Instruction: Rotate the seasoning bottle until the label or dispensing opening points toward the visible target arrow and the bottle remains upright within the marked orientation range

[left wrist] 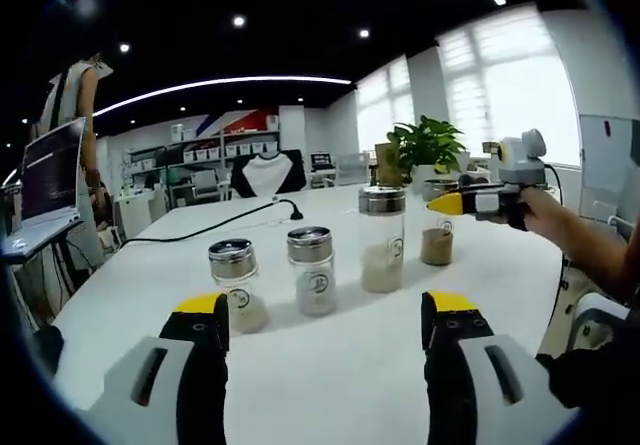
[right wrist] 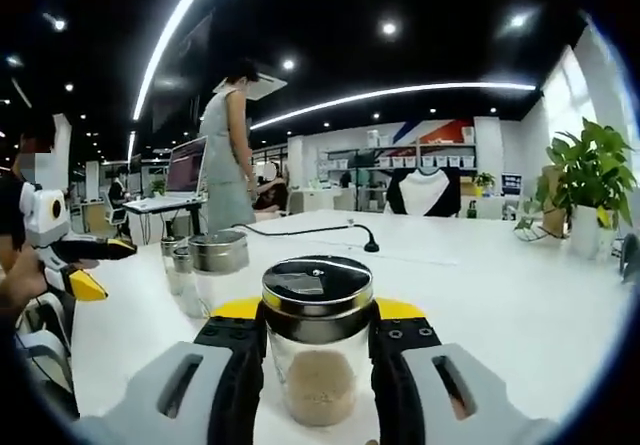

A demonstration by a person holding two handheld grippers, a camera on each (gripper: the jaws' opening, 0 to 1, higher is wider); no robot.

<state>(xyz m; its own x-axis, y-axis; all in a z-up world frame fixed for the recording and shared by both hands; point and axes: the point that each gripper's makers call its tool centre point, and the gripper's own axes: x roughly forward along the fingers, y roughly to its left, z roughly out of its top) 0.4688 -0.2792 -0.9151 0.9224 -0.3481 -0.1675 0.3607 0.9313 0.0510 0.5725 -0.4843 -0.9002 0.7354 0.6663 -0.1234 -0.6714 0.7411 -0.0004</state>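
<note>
The seasoning bottle [right wrist: 318, 340] stands upright on the white table [right wrist: 520, 305], clamped between the right gripper [right wrist: 318, 337] jaws at 6 o'clock. The left gripper [left wrist: 325, 315] gapes wide, holding nothing, three jars [left wrist: 312, 265] at its 12 o'clock.

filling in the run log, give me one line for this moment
right tool: jaws against brown-powder seasoning bottle | bottle: upright on white table | left tool: open, short of three other bottles | target arrow: cannot tell
</note>
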